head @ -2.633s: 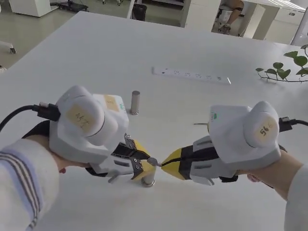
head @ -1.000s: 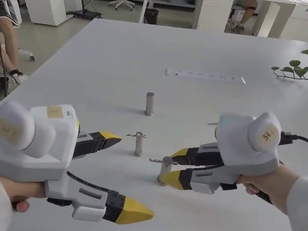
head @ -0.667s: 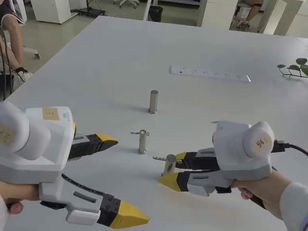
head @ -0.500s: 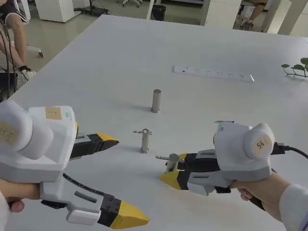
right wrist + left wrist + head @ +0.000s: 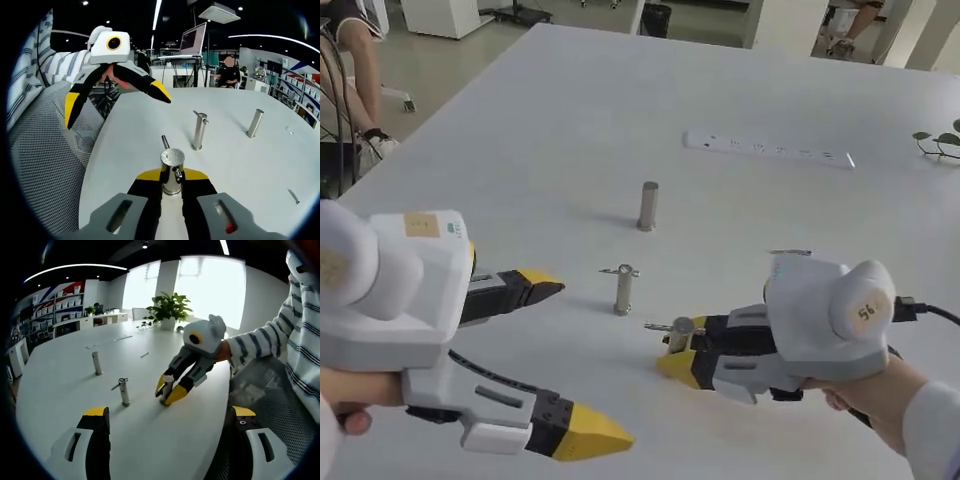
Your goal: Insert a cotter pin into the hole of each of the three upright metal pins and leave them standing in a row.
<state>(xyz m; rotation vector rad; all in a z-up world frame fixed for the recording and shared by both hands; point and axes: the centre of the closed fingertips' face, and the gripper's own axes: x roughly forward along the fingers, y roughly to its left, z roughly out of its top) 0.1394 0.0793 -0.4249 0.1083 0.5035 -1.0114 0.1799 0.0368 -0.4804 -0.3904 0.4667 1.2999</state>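
On table (image 5: 520,130), my R tool (image 5: 676,354) clamps near pin (image 5: 680,333) (1 cotter pin (image 5: 658,326) thru it); L tool (image 5: 592,365) spread wide, empty; mid pin (image 5: 624,290), far pin (image 5: 647,205) upright beyond.

three short, grey, cylindrical metal pins stand upright and apart in a slanting line on the white table (image 5: 570,130). far pin (image 5: 648,206): a plain smooth cylinder with a flat top. middle pin (image 5: 624,291): a thin cotter pin (image 5: 619,270) passes crosswise through it just below the top, with an end showing on each side. near pin (image 5: 679,335): a second cotter pin (image 5: 658,326) sits through its upper part and juts out to one side; the pin stands between the jaws of the right gripper (image 5: 678,346), which press its sides. a loose cotter pin (image 5: 790,252) lies flat on the table, well apart from the row.
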